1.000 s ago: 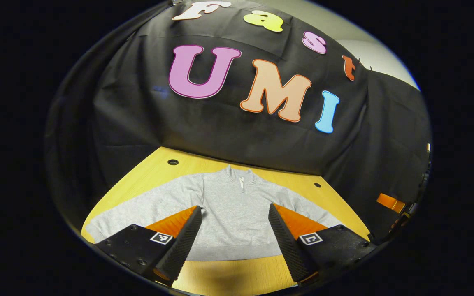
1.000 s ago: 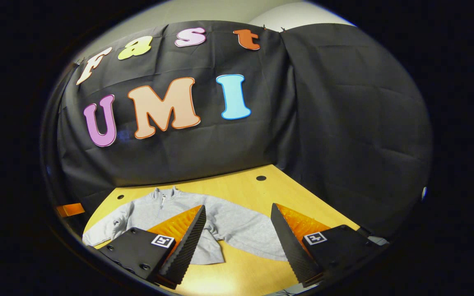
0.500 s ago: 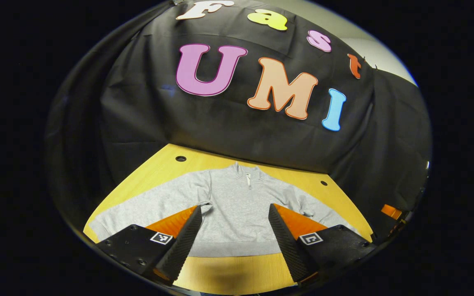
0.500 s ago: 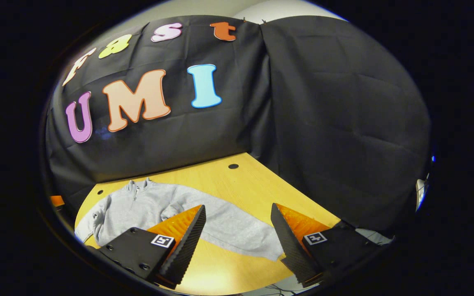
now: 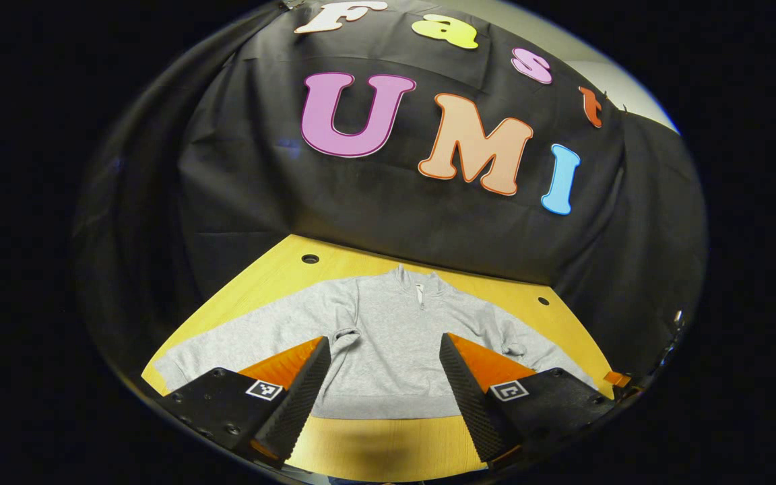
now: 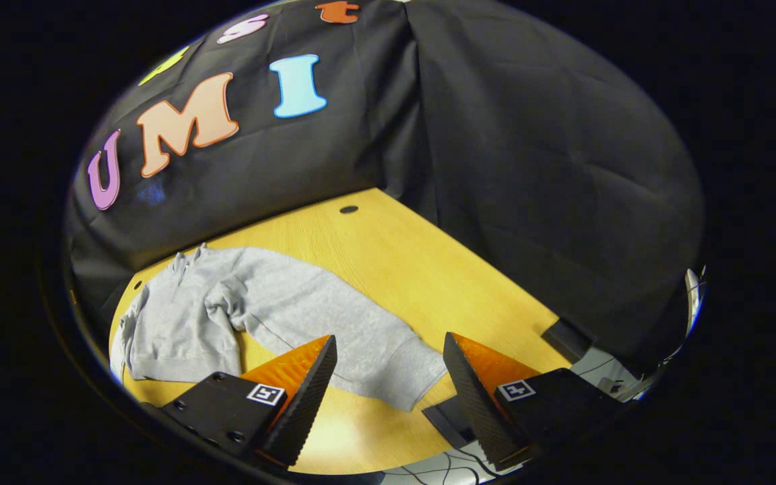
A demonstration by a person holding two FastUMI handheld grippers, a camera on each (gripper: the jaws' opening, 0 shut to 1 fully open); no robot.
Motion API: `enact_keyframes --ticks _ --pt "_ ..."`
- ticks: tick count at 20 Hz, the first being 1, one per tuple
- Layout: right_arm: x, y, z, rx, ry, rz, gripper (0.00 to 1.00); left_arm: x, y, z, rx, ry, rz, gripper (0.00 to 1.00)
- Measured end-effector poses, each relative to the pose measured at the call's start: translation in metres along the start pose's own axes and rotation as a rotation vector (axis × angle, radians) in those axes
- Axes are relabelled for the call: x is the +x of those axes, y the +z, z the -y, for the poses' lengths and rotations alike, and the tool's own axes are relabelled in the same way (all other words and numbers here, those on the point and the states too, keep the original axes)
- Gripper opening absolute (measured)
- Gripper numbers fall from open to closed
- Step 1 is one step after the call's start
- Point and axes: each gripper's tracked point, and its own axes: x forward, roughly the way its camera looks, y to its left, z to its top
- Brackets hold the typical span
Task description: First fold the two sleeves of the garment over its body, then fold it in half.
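Table: yellow wood, black cloth wall behind.
Garment: grey zip-neck sweatshirt, flat, unfolded; collar at 12 o'clock, hem at 6; sleeves spread 9–3.
Writing: none legible.
Left gripper: wide apart, empty, above hem.
Right gripper: wide apart, empty, over right sleeve cuff.

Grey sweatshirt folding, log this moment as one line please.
stage: before first fold | grey zip-neck sweatshirt: flat, sleeves spread on wooden table | left gripper: open, empty | right gripper: open, facing sleeve cuff
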Motion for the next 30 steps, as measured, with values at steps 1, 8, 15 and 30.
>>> enact_keyframes --ticks 1,8,15,30 --pt "0.007 -0.005 0.004 0.002 0.001 -0.017 0.96 0.000 -0.003 0.001 0.002 0.004 -0.002 0.95" --pt "0.047 -0.039 0.020 -0.050 0.023 -0.147 0.95 -0.002 -0.015 0.005 0.021 0.046 -0.030 0.94" --pt "0.057 -0.043 0.015 -0.181 0.047 -0.146 0.94 0.007 -0.023 0.022 0.009 0.069 -0.019 0.94" --pt "0.047 -0.045 -0.009 -0.025 -0.047 -0.232 0.12 0.014 -0.018 -0.026 0.033 0.057 -0.044 0.94"
